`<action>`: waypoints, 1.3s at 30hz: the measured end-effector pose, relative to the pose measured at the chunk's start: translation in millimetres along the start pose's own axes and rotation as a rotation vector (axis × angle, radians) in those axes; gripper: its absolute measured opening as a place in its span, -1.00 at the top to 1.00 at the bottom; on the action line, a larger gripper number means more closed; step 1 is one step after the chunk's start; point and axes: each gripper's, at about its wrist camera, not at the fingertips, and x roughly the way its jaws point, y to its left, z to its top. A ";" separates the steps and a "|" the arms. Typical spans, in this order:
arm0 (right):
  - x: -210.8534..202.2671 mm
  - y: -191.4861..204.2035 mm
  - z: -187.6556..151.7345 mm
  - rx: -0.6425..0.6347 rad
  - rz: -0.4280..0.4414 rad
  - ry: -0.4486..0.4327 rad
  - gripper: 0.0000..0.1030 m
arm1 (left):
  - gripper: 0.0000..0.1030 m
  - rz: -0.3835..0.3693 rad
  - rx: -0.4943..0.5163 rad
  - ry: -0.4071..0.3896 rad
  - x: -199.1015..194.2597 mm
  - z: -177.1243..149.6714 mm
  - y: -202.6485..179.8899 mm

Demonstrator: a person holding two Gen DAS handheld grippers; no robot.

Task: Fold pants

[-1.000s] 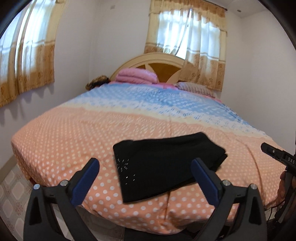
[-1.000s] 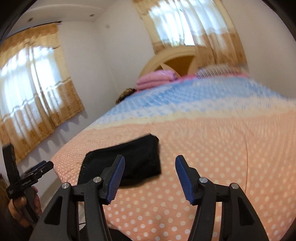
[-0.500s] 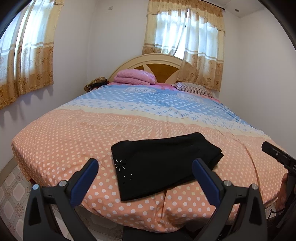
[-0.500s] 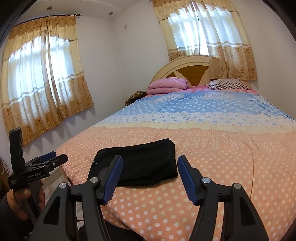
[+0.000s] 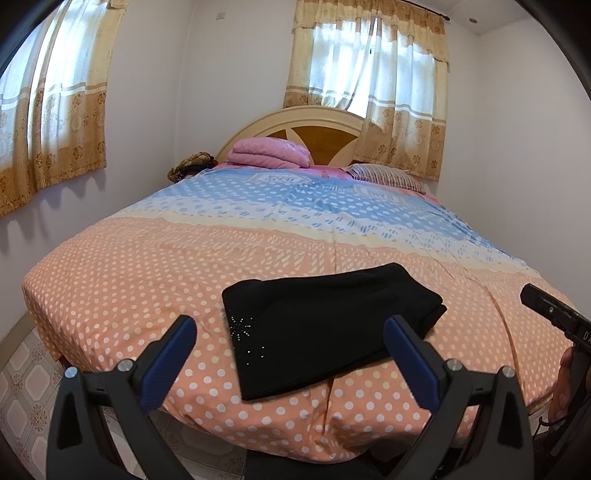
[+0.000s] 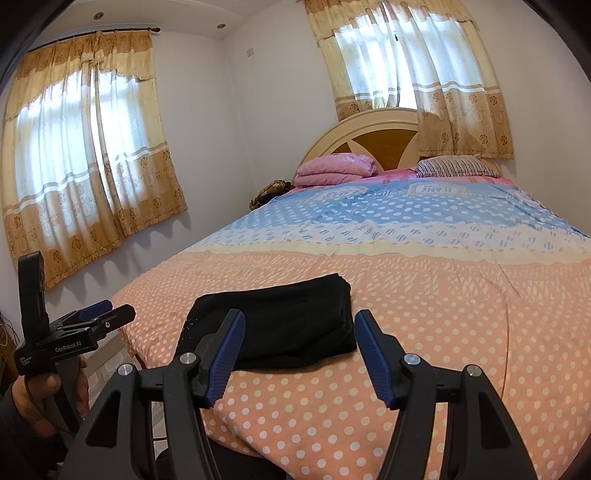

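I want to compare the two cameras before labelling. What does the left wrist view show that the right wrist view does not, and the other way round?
Only the left wrist view shows the tiled floor beside the bed and the sparkly dots on the pants clearly.

Only the right wrist view shows the curtain rod, and the left gripper from outside, in a hand.

Both show the folded black pants on the dotted bedspread, the pink blanket, striped pillow, and open, empty jaws.

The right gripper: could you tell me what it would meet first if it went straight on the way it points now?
Probably the folded black pants on the bed. The right gripper is open and empty, aimed at their right end; depth is unclear.
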 end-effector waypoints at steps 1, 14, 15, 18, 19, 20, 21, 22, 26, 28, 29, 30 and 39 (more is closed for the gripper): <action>0.1 0.5 -0.1 -0.001 0.001 0.000 -0.23 | -1.00 0.001 0.000 0.000 -0.3 -0.1 0.2; 4.1 4.6 -2.4 -0.003 0.004 0.002 -0.23 | -1.00 -0.001 0.001 0.001 -0.8 -0.4 0.2; 3.6 4.8 -2.7 -0.003 0.004 0.002 -0.23 | -1.00 -0.002 0.001 0.001 -0.7 -0.3 0.1; 4.4 5.7 -3.7 -0.005 0.006 0.003 -0.23 | -1.00 -0.002 0.002 0.002 -1.4 -0.5 0.0; 4.6 5.8 -4.2 -0.006 0.007 0.003 -0.23 | -1.00 -0.002 0.002 0.002 -1.2 -0.4 -0.2; 4.9 5.8 -4.8 -0.007 0.007 0.004 -0.23 | -1.00 -0.001 0.002 0.002 -1.4 -0.5 -0.2; 5.3 6.0 -5.2 -0.007 0.007 0.005 -0.23 | -1.00 0.001 0.002 0.001 -1.4 -0.6 -0.2; 5.8 6.2 -5.7 -0.007 0.007 0.006 -0.23 | -1.00 0.000 0.002 0.003 -0.9 -0.4 -0.2; 6.6 7.3 -6.3 -0.008 0.007 0.008 -0.23 | -1.00 0.001 0.002 0.006 -1.6 -0.4 -0.3; 6.9 8.2 -6.4 -0.008 0.007 0.008 -0.23 | -1.00 0.000 0.004 0.007 -1.3 -0.2 -0.6; 7.1 8.3 -6.6 -0.009 0.006 0.008 -0.23 | -1.00 0.000 0.006 0.007 -1.6 -0.2 -0.9; 7.4 8.4 -7.0 -0.010 0.007 0.010 -0.23 | -1.00 0.000 0.008 0.007 -1.1 -0.2 -0.7; 7.5 11.4 -8.1 -0.021 0.009 0.015 -0.23 | -1.00 -0.003 0.006 0.011 -0.1 0.2 0.0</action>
